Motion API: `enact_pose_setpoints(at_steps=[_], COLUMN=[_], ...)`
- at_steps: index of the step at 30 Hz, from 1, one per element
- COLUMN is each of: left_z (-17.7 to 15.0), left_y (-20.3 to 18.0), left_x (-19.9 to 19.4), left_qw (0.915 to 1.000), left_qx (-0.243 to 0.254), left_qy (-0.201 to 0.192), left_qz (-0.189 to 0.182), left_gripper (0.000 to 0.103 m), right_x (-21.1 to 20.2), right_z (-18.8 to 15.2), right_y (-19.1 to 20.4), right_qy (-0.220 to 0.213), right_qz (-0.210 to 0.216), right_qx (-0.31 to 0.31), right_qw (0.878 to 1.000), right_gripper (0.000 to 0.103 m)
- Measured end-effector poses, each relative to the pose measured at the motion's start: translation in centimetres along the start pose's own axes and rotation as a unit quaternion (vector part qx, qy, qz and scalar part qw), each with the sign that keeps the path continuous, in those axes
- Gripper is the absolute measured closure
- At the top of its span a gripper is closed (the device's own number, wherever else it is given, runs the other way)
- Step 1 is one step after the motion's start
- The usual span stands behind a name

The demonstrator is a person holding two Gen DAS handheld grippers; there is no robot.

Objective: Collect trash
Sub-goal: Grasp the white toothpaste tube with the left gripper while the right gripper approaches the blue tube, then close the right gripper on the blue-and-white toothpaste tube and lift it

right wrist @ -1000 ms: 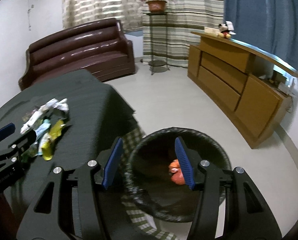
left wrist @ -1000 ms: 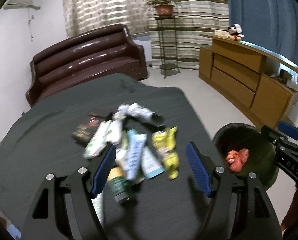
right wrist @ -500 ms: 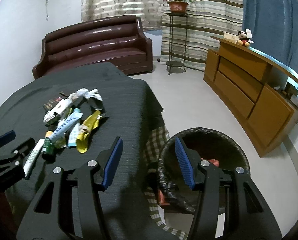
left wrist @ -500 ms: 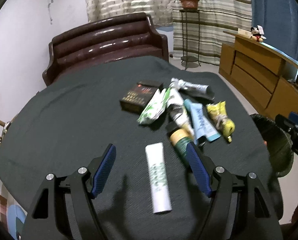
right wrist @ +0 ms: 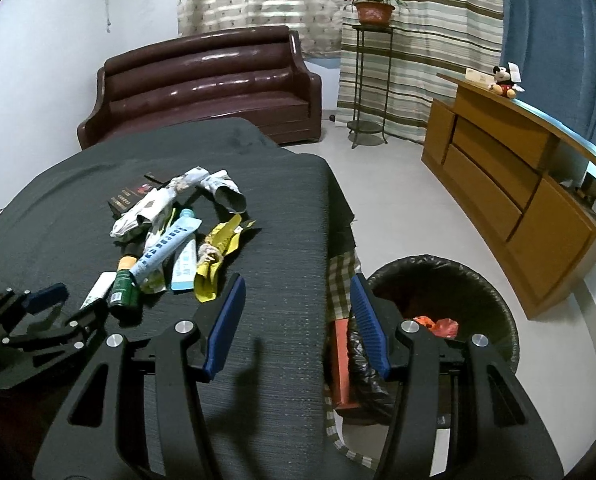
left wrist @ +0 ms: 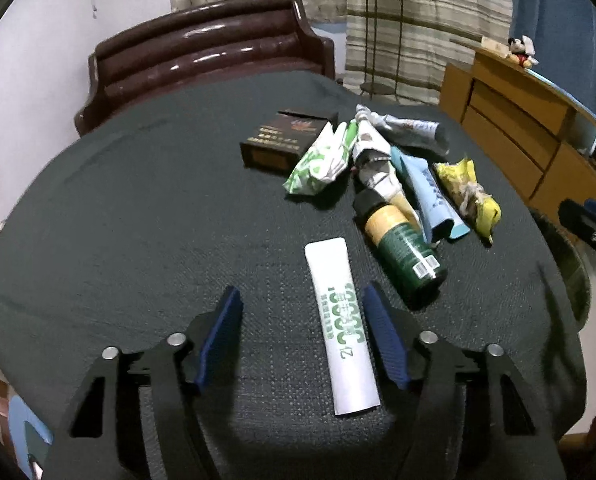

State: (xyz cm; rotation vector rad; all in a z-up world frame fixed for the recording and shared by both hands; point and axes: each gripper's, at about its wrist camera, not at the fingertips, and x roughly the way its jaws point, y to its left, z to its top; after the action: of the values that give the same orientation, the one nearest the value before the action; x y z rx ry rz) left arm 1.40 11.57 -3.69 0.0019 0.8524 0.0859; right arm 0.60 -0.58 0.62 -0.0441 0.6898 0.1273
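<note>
My left tool (left wrist: 302,320) is closing around the white tube (left wrist: 342,324) lying on the desk (left wrist: 138,220), pads not touching it. My right tool (right wrist: 298,312) hangs half-open, empty, beside the trash bin (right wrist: 494,292).

This is a home living room. A dark brown leather sofa (right wrist: 202,84) stands against the white wall before striped curtains (right wrist: 422,20), with a potted plant (right wrist: 374,6) on a tall metal stand (right wrist: 368,88) beside it. A long wooden sideboard (right wrist: 510,184) carries a plush toy (right wrist: 506,78), a desk (right wrist: 98,208) under a dark cloth fills the foreground, and a lined waste bin (right wrist: 490,292) sits on the pale floor.
</note>
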Motion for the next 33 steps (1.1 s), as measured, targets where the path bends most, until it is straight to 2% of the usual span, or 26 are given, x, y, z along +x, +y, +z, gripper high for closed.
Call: enact_pose_setpoints(at_steps=[2,4,7,11,19,26,33], left_z=[0.0,-0.1,-0.2,0.0,0.8,1.8,2.2], left_y=[0.1,0.2,0.8,2.1,4.9,7.8,9.2], left_x=[-0.1,-0.3,-0.5,-0.7,-1.2,-0.9,0.0], left_qw=[1.0000,0.9999,0.9999,0.9999,0.9991,0.9976,0.9974], left_qx=[0.001,0.007,0.009,-0.003,-0.013,-0.032,-0.045], left_qy=[-0.001,-0.006,-0.009,-0.010,-0.035,-0.046,-0.041], left_qz=[-0.008,-0.009,-0.006,-0.014,0.018,0.040,0.039], left_gripper=[0.052,0.069,0.083,0.083,0.083,0.083,0.083], right_x=[0.1,0.2,0.3,0.4,0.9,2.7,4.6], right_z=[0.1,0.1,0.4,0.9,2.2,2.7,2.7], right_y=[0.2,0.6,1.4,2.8,6.2,9.0,9.7], right_qy=[0.001,0.001,0.001,-0.002,-0.002,0.022,0.055], right_qz=[0.002,0.004,0.010,0.021,0.047,0.058,0.050], right_qx=[0.001,0.000,-0.002,-0.008,-0.031,-0.045,-0.041], right_qw=[1.000,1.000,1.000,1.000,0.998,0.997,0.996], right_gripper=[0.050,0.050,0.050,0.050,0.050,0.050,0.058])
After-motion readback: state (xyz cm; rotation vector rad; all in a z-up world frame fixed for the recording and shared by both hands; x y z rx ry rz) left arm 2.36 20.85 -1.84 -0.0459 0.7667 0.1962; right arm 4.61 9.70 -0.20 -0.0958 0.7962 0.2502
